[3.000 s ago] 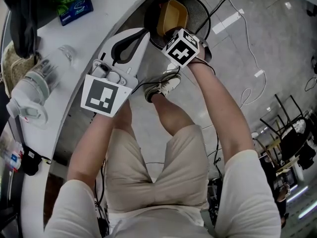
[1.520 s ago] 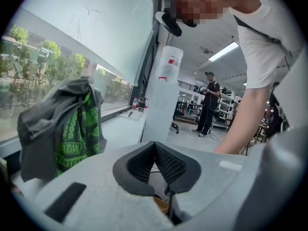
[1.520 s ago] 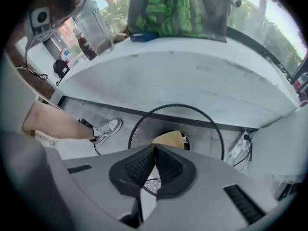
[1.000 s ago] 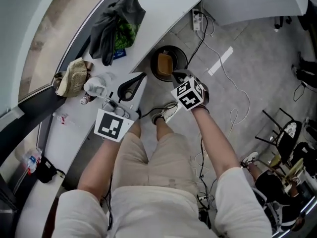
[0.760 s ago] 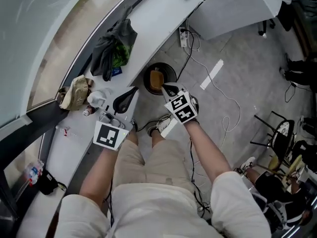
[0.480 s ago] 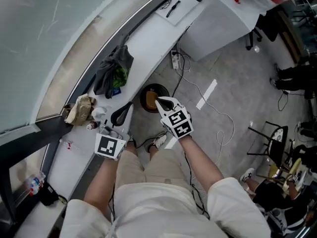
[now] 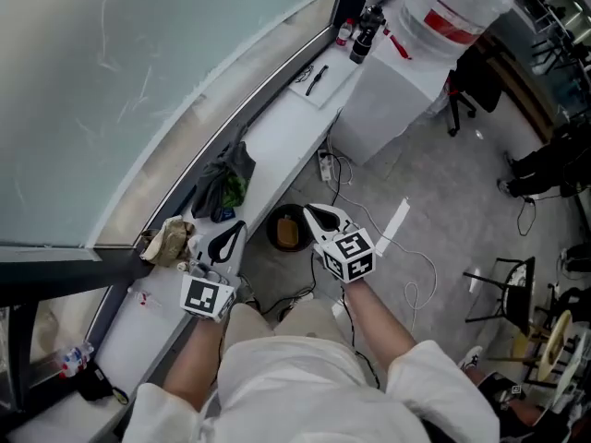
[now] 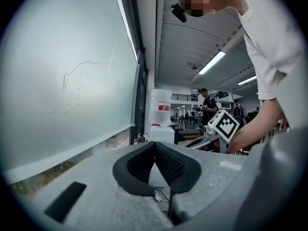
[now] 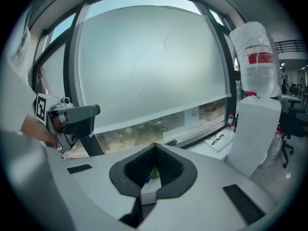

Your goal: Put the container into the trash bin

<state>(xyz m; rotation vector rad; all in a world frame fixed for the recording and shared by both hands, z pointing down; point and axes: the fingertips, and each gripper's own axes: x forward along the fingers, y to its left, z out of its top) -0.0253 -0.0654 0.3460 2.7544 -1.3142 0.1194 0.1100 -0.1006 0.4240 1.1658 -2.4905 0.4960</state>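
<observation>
Orange-yellow plastic marks the container (image 7: 288, 236), which lies inside the black trash bin (image 7: 271, 229). The bin stands on the grey floor (image 7: 434, 201), just beside the long white surface (image 7: 277, 146).

The left gripper (image 7: 237, 229) is near the surface's edge, with the bin at 3 o'clock from its tips. Its fingers (image 8: 137, 167) are pressed together with nothing between them.

In the head view the right gripper (image 7: 312, 212) overlaps the bin's rim at 2 o'clock. Its fingers (image 9: 131, 170) are likewise closed and empty.

On the surface, a dark bag (image 7: 224, 183) with green showing lies at 10 o'clock from the bin, and a beige cloth (image 7: 168, 241) lies at 9 o'clock. Well apart at 1 o'clock, a white dispenser (image 7: 392, 100) carries a wrapped jug (image 7: 450, 9) with a red band.
</observation>
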